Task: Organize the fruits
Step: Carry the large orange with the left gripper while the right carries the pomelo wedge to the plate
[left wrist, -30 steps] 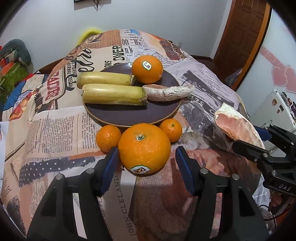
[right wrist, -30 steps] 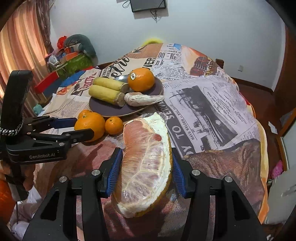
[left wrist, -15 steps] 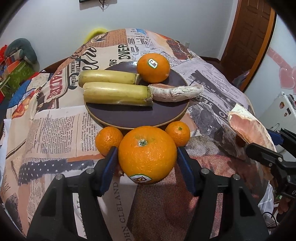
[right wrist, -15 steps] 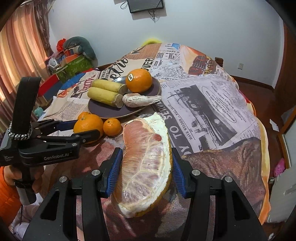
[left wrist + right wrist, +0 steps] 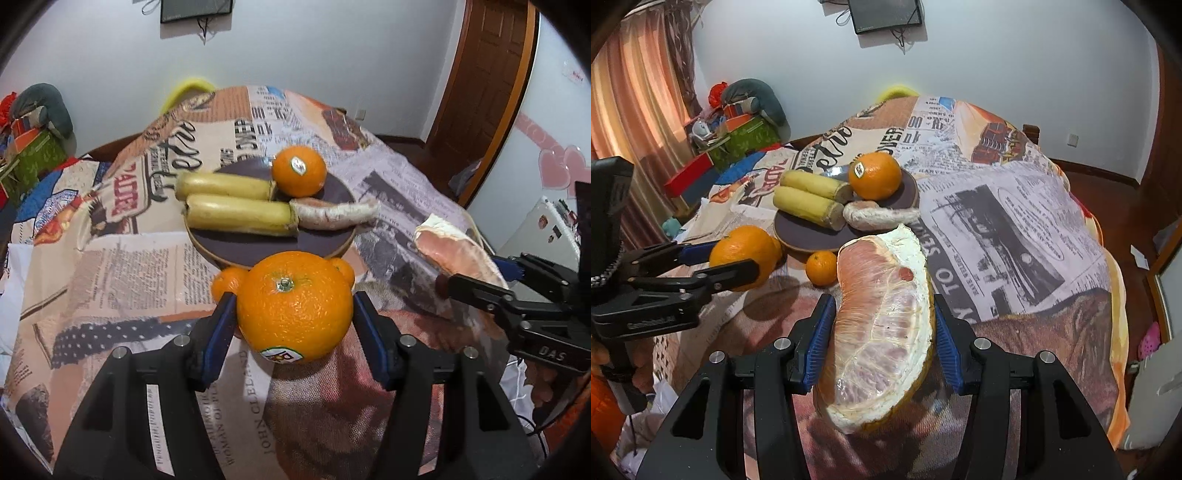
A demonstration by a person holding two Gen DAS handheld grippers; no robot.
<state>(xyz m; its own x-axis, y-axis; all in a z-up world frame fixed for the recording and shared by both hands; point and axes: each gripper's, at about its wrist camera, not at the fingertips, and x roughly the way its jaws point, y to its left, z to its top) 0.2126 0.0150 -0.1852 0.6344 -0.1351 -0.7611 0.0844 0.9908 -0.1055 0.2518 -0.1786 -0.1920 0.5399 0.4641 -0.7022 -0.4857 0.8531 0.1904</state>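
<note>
newsprint-patterned cloth covers the desk [image 5: 110, 280]. nearest, the left hand-held gripper [image 5: 293, 314] clamps the large orange [image 5: 294, 306], now lifted off the cloth where 1 second ago it rested. the right hand-held gripper [image 5: 882, 332] grips the pomelo wedge [image 5: 882, 317], unmoved. 2 mandarins lie behind; beyond, the plate [image 5: 266, 247] already carries 1 orange: likely destination.

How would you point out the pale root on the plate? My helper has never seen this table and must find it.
On the newspaper-print tablecloth sits a dark round plate. At its near edge, beside the cut end of two yellow stalks, lies the root. It is the only whitish, knobbly, tapered piece there; the orange behind it is round.
</note>
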